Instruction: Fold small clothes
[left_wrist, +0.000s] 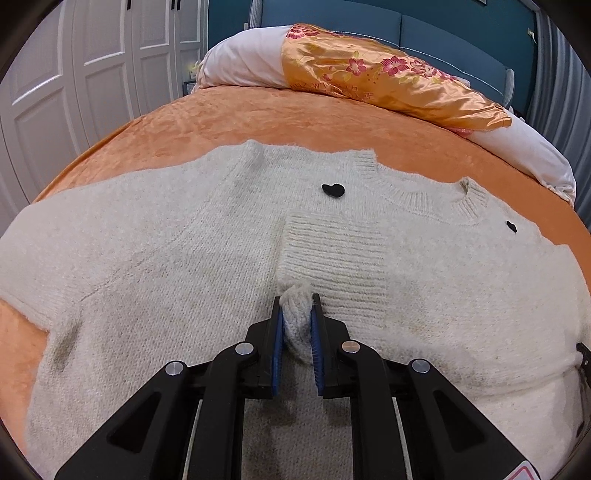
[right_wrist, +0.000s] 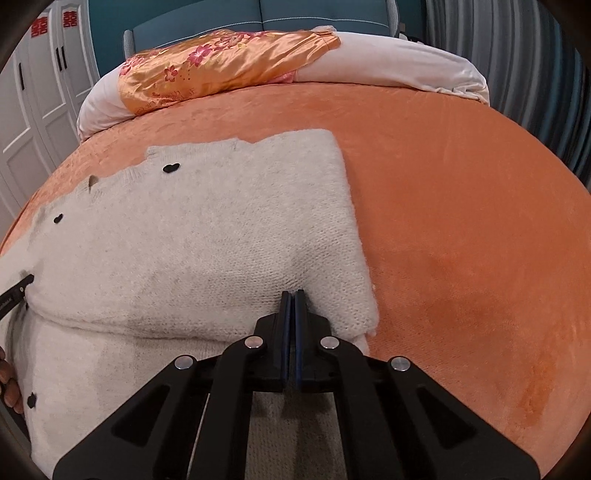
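Note:
A cream knit sweater (left_wrist: 184, 258) with small black hearts lies spread on an orange bedspread (left_wrist: 221, 122). One sleeve is folded across its front, the ribbed cuff (left_wrist: 332, 254) near the collar. My left gripper (left_wrist: 297, 299) is shut on a bunch of that sleeve's knit, which bulges between the blue pads. In the right wrist view the sweater (right_wrist: 203, 240) has its side folded in. My right gripper (right_wrist: 293, 293) is shut, its tips pressed on the folded layer near its lower right corner; whether it pinches fabric is hidden.
A satin orange floral pillow (left_wrist: 388, 77) on a white quilt roll (left_wrist: 243, 59) lies at the head of the bed. White wardrobe doors (left_wrist: 92, 74) stand to the left. Bare bedspread (right_wrist: 461, 221) stretches right of the sweater. The left gripper's tip (right_wrist: 18, 286) shows at the left edge.

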